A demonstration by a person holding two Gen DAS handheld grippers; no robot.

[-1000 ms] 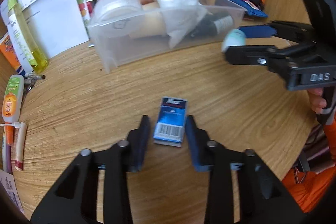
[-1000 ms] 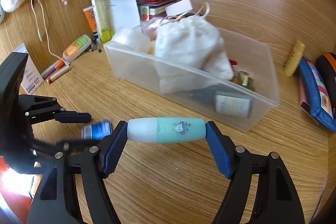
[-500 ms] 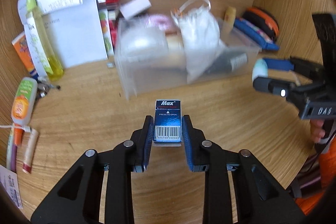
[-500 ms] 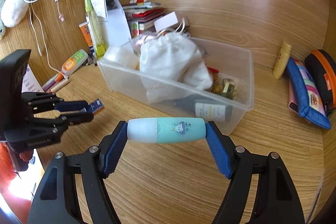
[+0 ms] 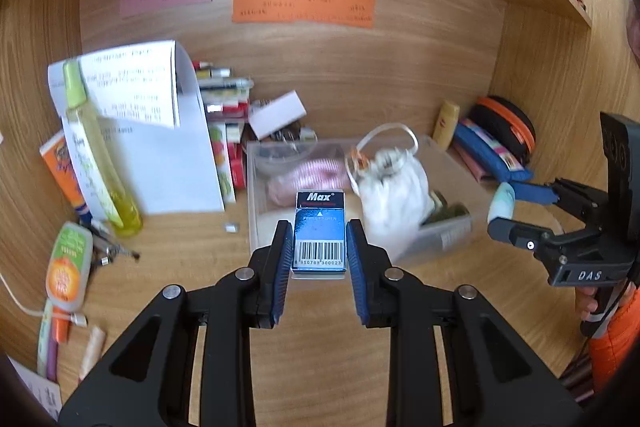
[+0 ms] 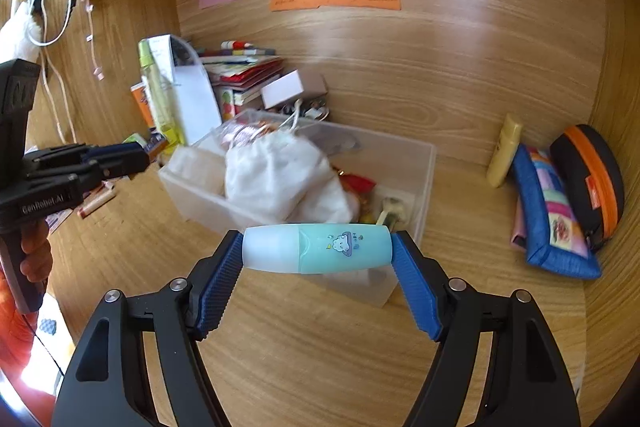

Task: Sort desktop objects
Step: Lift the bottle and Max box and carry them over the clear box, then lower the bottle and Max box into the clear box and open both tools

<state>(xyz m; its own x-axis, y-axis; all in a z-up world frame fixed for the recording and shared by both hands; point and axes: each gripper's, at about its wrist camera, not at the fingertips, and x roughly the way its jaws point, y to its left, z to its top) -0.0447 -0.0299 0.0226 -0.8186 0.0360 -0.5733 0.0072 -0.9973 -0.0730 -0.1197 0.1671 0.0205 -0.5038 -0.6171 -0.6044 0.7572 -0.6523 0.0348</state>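
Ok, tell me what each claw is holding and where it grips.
The left claw pinches the blue Max box by its long side edges. The right claw clamps the teal tube endwise, cap and base.

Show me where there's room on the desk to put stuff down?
Bare wood lies in front of the clear bin, below both grippers, and between the bin and the blue pouch. The left back corner is crowded: yellow bottle, papers, stacked books. The bin itself looks full.
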